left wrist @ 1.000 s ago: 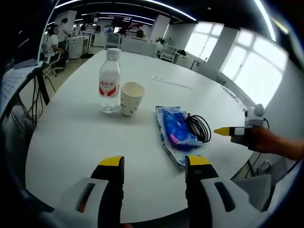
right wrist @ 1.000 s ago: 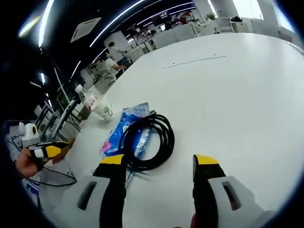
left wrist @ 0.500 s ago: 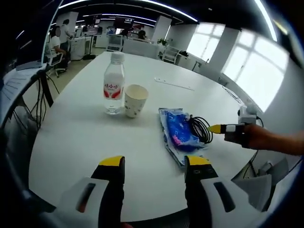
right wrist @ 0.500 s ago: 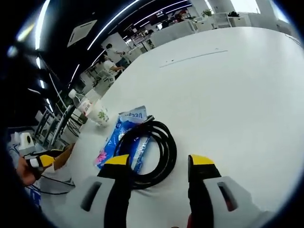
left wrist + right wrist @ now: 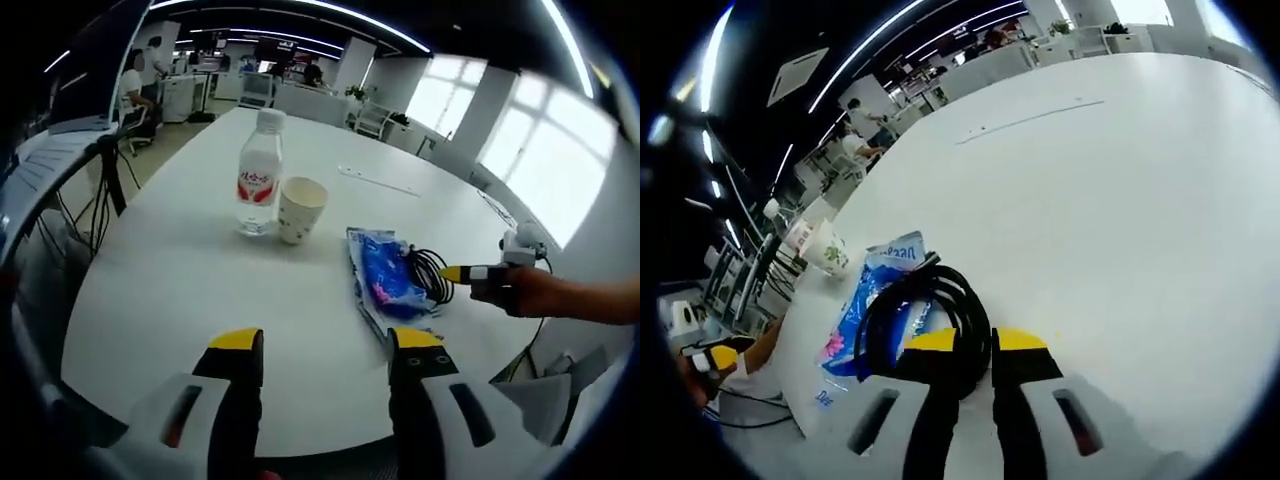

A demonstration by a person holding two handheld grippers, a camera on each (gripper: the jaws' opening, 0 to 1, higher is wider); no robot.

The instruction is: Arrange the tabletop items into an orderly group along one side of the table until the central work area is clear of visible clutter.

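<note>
Opposed low views — shared table (image 5: 180, 290)

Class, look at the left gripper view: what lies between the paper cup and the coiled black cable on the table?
The blue packet lies between the paper cup and the black cable, with bare white table between cup and packet. The cable's coil rests against the packet's far edge.
</note>
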